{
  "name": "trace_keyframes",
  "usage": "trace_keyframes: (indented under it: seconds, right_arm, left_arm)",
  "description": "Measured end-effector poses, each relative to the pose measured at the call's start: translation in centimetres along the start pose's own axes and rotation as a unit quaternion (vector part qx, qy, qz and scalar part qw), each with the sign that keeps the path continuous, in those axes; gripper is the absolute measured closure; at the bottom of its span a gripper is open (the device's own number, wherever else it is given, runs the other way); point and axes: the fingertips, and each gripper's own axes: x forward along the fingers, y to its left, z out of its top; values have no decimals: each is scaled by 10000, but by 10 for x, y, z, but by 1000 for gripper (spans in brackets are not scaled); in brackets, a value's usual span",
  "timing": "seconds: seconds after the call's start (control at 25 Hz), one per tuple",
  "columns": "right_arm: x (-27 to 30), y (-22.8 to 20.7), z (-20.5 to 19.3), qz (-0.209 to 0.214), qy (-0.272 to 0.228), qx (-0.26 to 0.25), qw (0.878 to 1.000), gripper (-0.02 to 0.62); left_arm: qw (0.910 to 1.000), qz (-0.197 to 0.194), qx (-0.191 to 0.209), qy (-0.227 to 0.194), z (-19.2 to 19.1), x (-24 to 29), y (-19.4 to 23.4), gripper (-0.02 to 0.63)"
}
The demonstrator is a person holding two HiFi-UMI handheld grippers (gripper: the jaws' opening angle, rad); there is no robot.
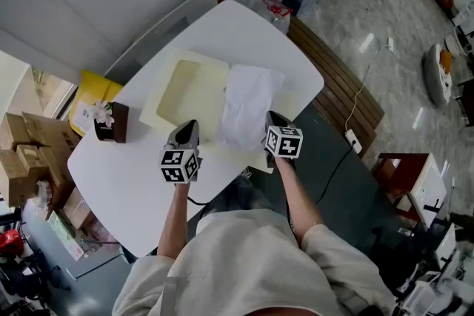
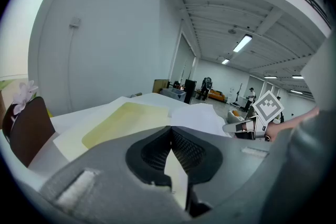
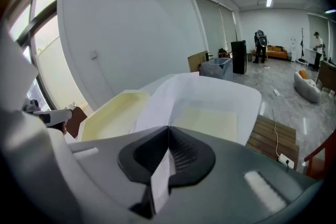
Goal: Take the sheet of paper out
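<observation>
A cream folder (image 1: 189, 89) lies open on the white table (image 1: 126, 181). A white sheet of paper (image 1: 248, 103) rises out of its right half, rumpled and lifted at the near edge. My right gripper (image 1: 272, 120) is shut on that near edge; in the right gripper view the white sheet (image 3: 194, 94) runs straight into the closed jaws (image 3: 168, 132). My left gripper (image 1: 187, 131) is shut on the folder's near edge, and a pale cream strip (image 2: 176, 173) shows pinched between its jaws (image 2: 170, 131). The folder's yellowish inside (image 2: 126, 118) lies just beyond.
A brown box with a white flower (image 1: 111, 122) stands on the table's left part, close to my left gripper. A wooden bench (image 1: 337, 85) lies beyond the right edge. Cardboard boxes (image 1: 29, 152) and a yellow bag (image 1: 92, 96) are on the floor to the left.
</observation>
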Motion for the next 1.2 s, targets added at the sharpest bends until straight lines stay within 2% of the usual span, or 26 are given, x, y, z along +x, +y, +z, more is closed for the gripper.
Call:
trace_keyframes:
  seconds: [0.28, 0.6, 0.96, 1.2]
  right_arm:
    - [-23, 3, 39, 12, -552, -621, 9965, 589]
    - [-41, 19, 88, 145, -1104, -973, 9890, 589]
    - [-64, 52, 148, 225, -1801, -1472, 9723, 591]
    - [-77, 75, 169, 213, -2114, -1865, 9592, 591]
  left_arm:
    - [9996, 18, 173, -223, 26, -2, -13, 601]
    - [9977, 75, 357, -571, 65, -8, -14, 601]
    - [9943, 180, 450, -954, 101, -21, -4, 601]
    - [9904, 313, 521, -1241, 127, -35, 6, 601]
